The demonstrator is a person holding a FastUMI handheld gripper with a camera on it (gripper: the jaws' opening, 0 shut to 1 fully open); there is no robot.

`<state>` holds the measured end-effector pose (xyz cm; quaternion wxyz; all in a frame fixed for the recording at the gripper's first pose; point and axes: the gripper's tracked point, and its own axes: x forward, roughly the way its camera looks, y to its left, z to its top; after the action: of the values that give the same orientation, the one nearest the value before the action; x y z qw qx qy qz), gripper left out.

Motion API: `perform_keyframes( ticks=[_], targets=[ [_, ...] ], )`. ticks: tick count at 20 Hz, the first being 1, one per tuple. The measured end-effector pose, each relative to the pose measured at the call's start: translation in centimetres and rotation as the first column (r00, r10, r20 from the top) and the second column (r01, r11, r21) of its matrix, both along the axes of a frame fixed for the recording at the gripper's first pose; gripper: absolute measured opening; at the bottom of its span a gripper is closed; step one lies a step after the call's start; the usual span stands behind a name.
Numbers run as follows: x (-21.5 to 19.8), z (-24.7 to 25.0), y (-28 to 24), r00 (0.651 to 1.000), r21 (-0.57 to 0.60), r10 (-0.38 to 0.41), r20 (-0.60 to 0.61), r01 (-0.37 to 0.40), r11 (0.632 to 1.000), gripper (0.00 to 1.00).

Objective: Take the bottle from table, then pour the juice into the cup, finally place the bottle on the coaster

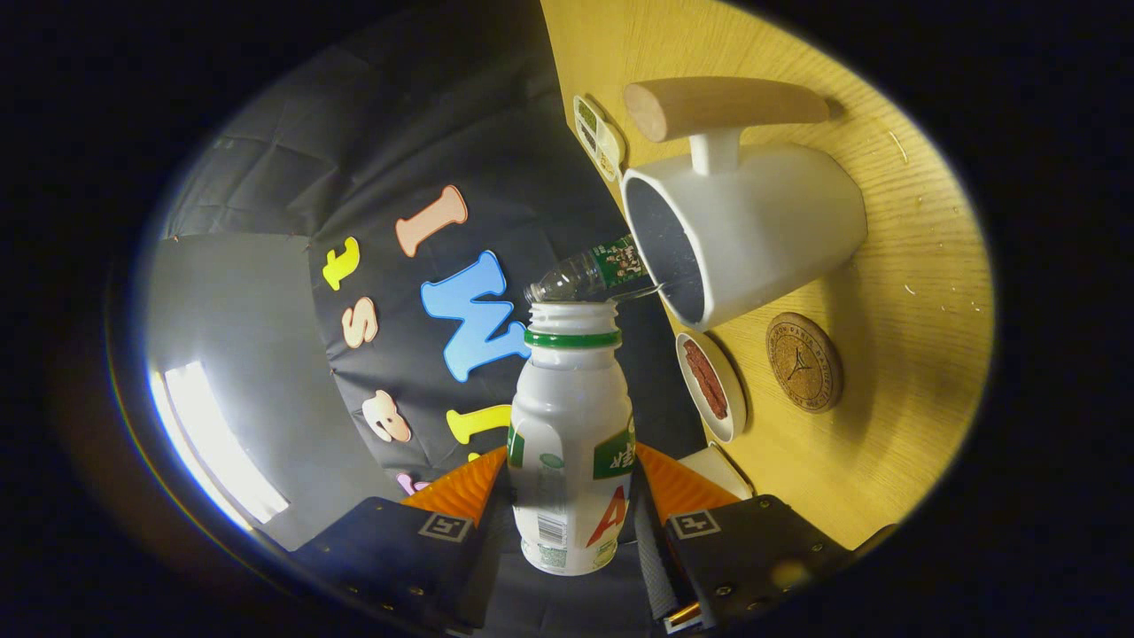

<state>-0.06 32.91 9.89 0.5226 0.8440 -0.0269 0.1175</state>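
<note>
White juice bottle [571, 443] with green neck ring, cap off, is sitting clamped between the two fingers of the gripper [571, 487], one finger pressing each side of its body. The whole view is rolled sideways, so the bottle is being tipped over hard, its open mouth pointing at the white cup [744, 235] with a wooden handle. The mouth is sitting just beside the cup's rim, not quite over the opening as far as I can tell. No juice stream is showing; can't tell if liquid is leaving the bottle or if any is in the cup, whose inside looks dark.

Step in hand, by my read: the pour, bottle already lifted off the wooden table [904, 425].

Round cork coaster [803, 361] is lying on the table near the cup's base, nothing on it. A small white dish [711, 387] with something reddish in it is sitting between coaster and bottle. A clear plastic bottle [589, 273] with a green label is lying just beyond the juice bottle's mouth, near the cup rim.

Next move likely calls for finishing the tilt over the opening, rolling the bottle back upright, then carrying it past the dish and setting it on the coaster before letting go. Risk: spilling down the cup's outside.
</note>
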Motion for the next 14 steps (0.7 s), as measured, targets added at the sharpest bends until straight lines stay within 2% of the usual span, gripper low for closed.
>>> perform_keyframes(
  ticks=[14],
  targets=[
    [0.01, -0.76, 0.28, 1.0, 0.07, 0.006, 0.005, -0.006, 0.998, 0.66]
  ],
)
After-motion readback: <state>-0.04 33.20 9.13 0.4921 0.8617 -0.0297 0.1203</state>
